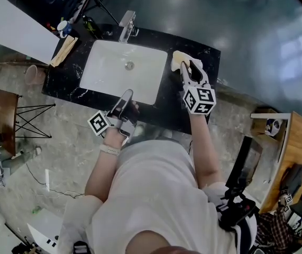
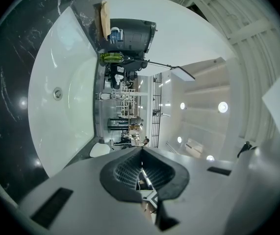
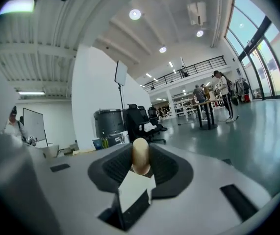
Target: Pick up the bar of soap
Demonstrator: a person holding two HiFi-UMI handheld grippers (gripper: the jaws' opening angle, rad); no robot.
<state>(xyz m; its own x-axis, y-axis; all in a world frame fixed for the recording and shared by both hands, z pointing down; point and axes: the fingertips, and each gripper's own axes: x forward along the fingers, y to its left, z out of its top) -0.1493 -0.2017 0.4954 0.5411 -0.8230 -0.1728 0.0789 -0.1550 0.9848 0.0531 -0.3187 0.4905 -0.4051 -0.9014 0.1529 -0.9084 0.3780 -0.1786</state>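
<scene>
**Soap bar [image 3: 140,155] pinched in right gripper [image 3: 140,154] at the sink**

Ribbed black pads press on both flat sides of the bar, which stands edge-on between the jaws: smooth, rounded and tan. The jaw tips point over a pale yellow object [image 1: 177,58] on the counter, too small to identify. The left gripper [image 2: 141,166], jaws pressed together, sits at the front edge of the white rectangular basin [image 1: 103,67]. Around them lie a black veined stone counter [image 1: 193,107], a chrome tap [image 1: 127,25] behind the basin, and a folded tan cloth [image 1: 63,51] to its left.
</scene>
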